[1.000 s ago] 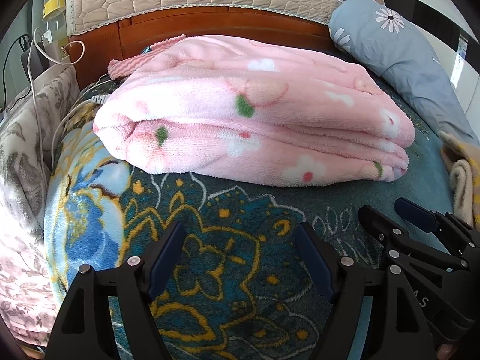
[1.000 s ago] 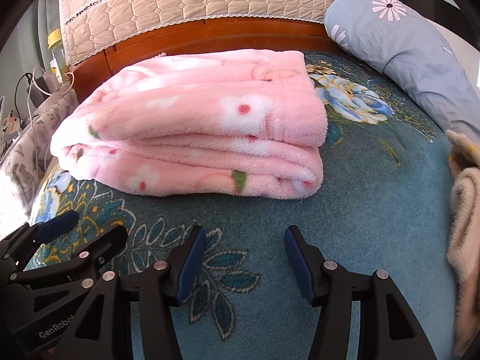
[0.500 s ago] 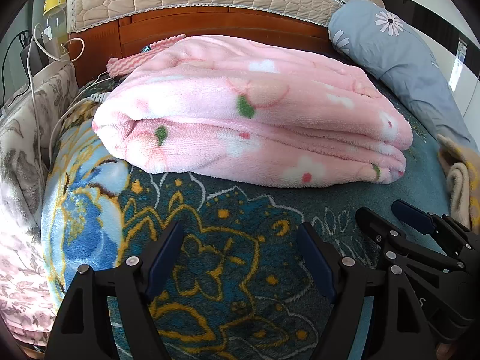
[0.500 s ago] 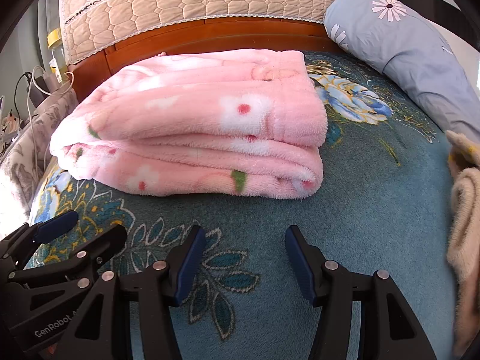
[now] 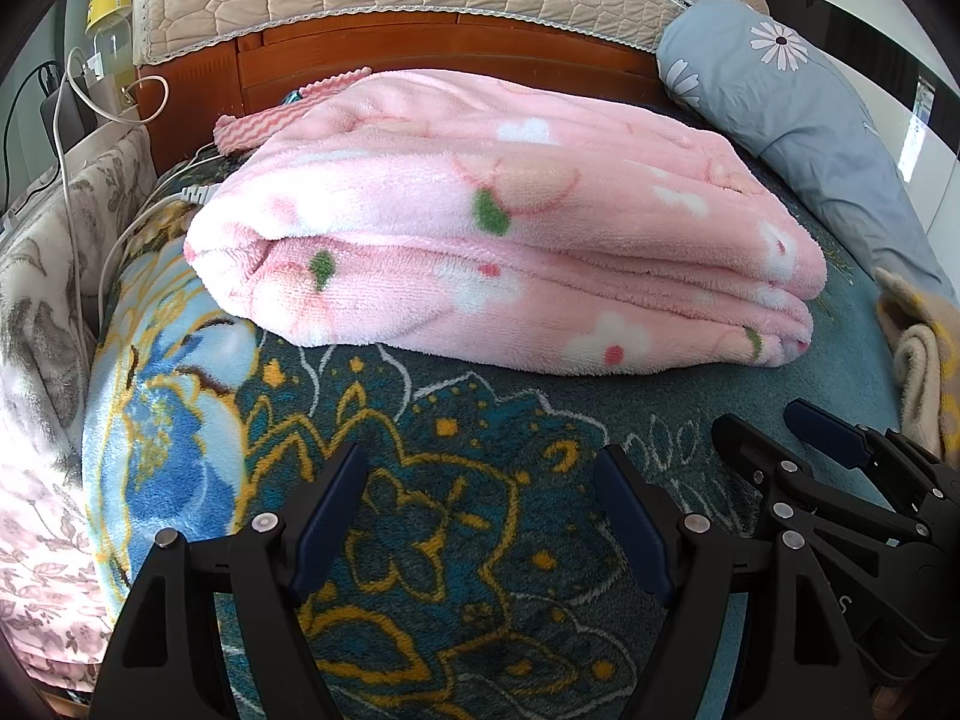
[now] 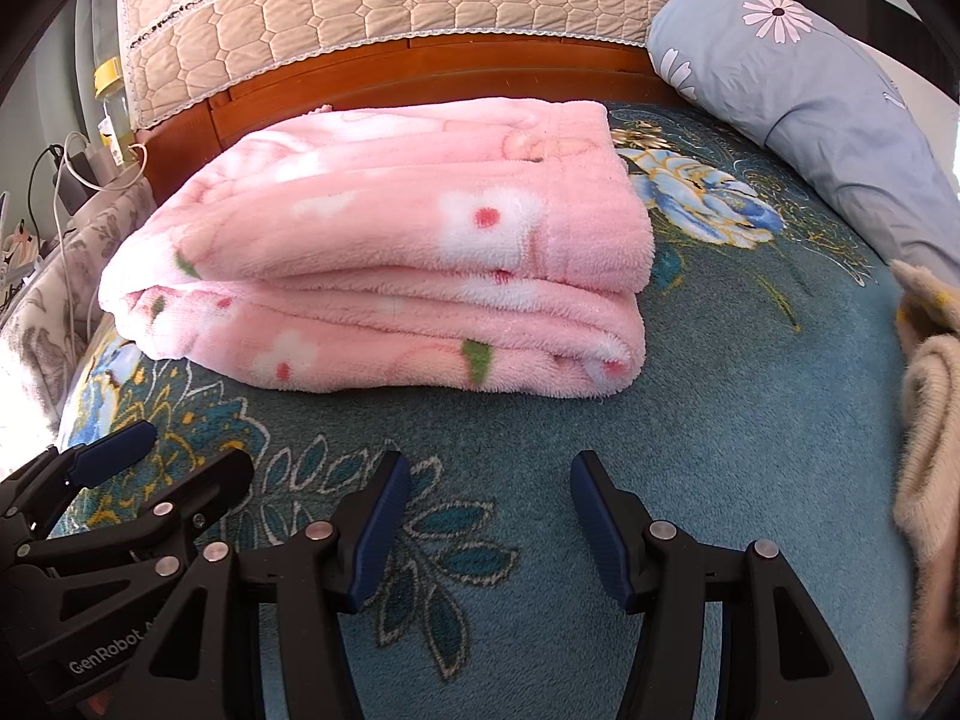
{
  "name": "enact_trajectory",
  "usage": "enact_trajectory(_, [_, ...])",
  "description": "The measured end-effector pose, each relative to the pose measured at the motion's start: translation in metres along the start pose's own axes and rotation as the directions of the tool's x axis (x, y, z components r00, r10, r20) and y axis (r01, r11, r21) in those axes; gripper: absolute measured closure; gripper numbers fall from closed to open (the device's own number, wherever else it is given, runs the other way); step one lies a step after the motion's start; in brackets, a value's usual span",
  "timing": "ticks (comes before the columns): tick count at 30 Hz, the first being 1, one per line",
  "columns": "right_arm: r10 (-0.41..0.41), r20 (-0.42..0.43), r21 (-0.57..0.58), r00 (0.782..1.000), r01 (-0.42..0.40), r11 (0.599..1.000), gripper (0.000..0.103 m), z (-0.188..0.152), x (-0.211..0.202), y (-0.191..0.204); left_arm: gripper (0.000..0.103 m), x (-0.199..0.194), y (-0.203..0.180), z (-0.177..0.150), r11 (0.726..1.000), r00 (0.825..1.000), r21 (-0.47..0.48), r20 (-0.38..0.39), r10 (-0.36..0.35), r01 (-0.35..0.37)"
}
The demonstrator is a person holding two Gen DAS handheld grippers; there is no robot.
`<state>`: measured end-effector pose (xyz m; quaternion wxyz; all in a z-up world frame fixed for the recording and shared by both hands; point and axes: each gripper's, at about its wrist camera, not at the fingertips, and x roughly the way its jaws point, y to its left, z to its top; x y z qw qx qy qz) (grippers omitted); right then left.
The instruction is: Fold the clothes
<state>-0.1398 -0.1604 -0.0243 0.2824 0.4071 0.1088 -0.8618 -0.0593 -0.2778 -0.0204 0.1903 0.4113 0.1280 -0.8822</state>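
A pink fleece garment with a flower print (image 5: 492, 240) lies folded in a thick stack on the teal floral bedspread (image 5: 420, 480); it also shows in the right wrist view (image 6: 384, 264). My left gripper (image 5: 480, 480) is open and empty, hovering over the bedspread in front of the stack. My right gripper (image 6: 489, 486) is open and empty, also short of the stack's near edge. Each gripper shows in the other's view: the right gripper (image 5: 774, 438) and the left gripper (image 6: 174, 456).
A wooden headboard (image 5: 420, 54) with a quilted beige cover stands behind. A grey flowered pillow (image 6: 810, 90) lies at the back right. A beige fuzzy cloth (image 6: 924, 420) lies at the right edge. Cables and a floral cloth (image 5: 48, 276) are at the left.
Both grippers have stayed open and almost still; the left view has shifted only slightly. The pink stack has not moved.
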Motion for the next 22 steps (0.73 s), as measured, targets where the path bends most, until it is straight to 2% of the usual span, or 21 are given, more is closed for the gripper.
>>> enact_trajectory(22, [0.001, 0.0, -0.003, 1.0, -0.001, 1.0, 0.043, -0.0005, 0.0, -0.0013, 0.024, 0.0012, -0.0005, -0.0002, 1.0, 1.0, 0.002, 0.0, 0.001, -0.001])
